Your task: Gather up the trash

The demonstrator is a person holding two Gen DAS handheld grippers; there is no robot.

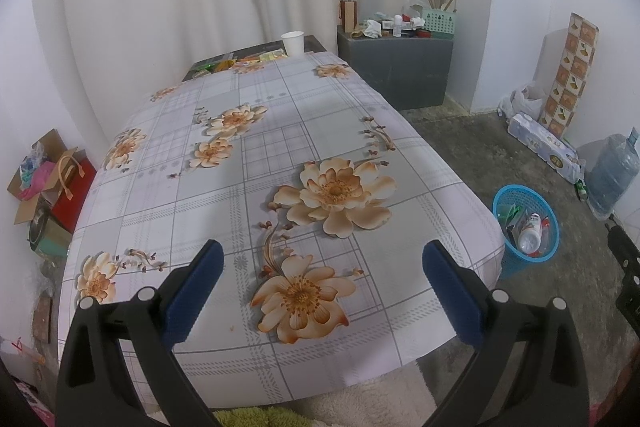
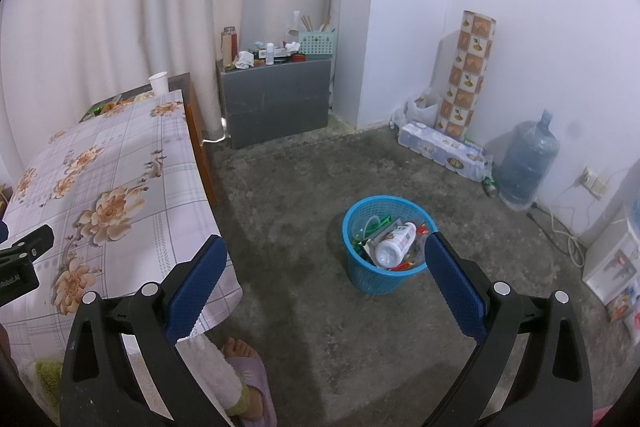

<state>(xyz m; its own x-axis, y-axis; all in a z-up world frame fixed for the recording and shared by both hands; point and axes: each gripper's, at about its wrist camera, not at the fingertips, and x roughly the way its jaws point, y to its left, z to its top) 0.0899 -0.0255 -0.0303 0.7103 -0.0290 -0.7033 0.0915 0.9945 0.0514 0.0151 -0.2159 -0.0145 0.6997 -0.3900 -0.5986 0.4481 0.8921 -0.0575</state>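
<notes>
A blue mesh trash basket (image 2: 362,269) stands on the concrete floor, holding a white plastic bottle (image 2: 396,245) and several wrappers. It also shows at the right of the left wrist view as the basket (image 1: 514,261) beside the table corner. My left gripper (image 1: 322,277) hovers open over the near end of the floral tablecloth (image 1: 280,147), nothing between its blue pads. My right gripper (image 2: 324,275) is open above the floor, the basket just beyond its right finger (image 2: 454,283). A white paper cup (image 1: 293,43) and several wrappers (image 1: 236,63) sit at the table's far end.
A grey cabinet (image 2: 276,103) with clutter stands at the back wall. A patterned roll (image 2: 466,71), tissue pack (image 2: 444,147) and water jug (image 2: 524,163) line the right wall. Boxes and bags (image 1: 48,187) sit left of the table. A person's slippered foot (image 2: 248,367) is below my right gripper.
</notes>
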